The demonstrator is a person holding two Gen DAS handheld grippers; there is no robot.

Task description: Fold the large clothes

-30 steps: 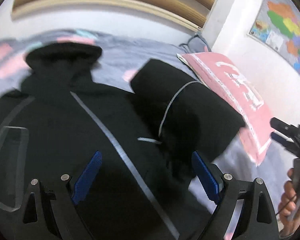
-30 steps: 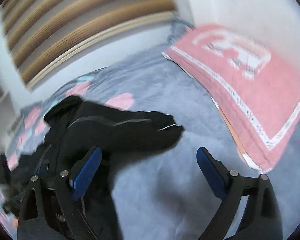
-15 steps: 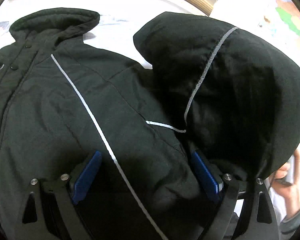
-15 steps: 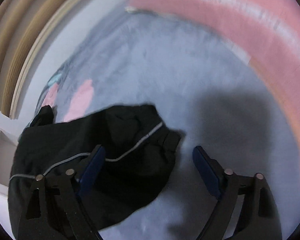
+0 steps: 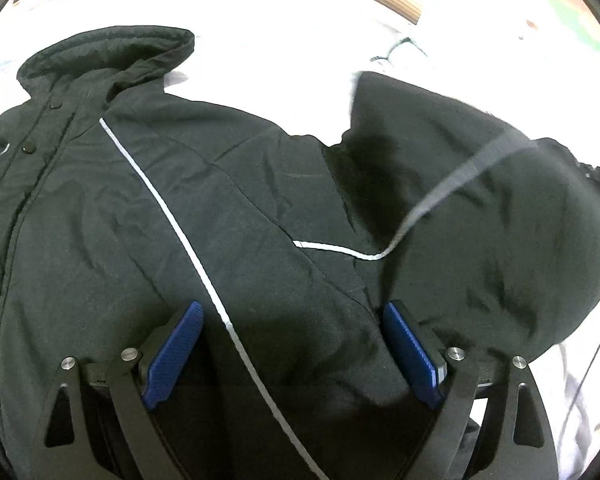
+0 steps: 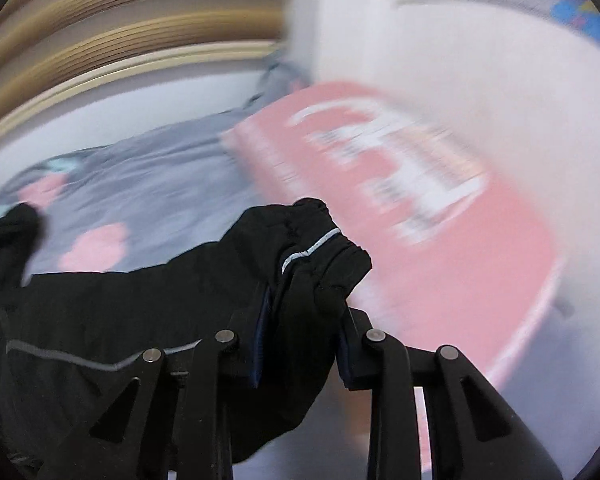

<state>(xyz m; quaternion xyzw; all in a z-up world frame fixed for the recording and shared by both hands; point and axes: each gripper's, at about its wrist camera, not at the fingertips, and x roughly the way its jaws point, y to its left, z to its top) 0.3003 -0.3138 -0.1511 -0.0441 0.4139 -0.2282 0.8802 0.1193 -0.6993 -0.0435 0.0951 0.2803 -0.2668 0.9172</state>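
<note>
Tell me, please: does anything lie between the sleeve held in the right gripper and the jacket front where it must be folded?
Nothing visible does. The right gripper has just closed on the sleeve; the left gripper stands open over the bare jacket front.

Right gripper (image 6: 300, 344), wide apart a second ago, has just closed its jaws on the black jacket's sleeve cuff (image 6: 320, 256), now lifted ahead of its fingers.

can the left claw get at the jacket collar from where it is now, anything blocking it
Probably yes. The left claw sits open, low over the jacket chest, and the collar lies uncovered further up. The lifted sleeve, pinched in the right claw, stays off to one side.
</note>
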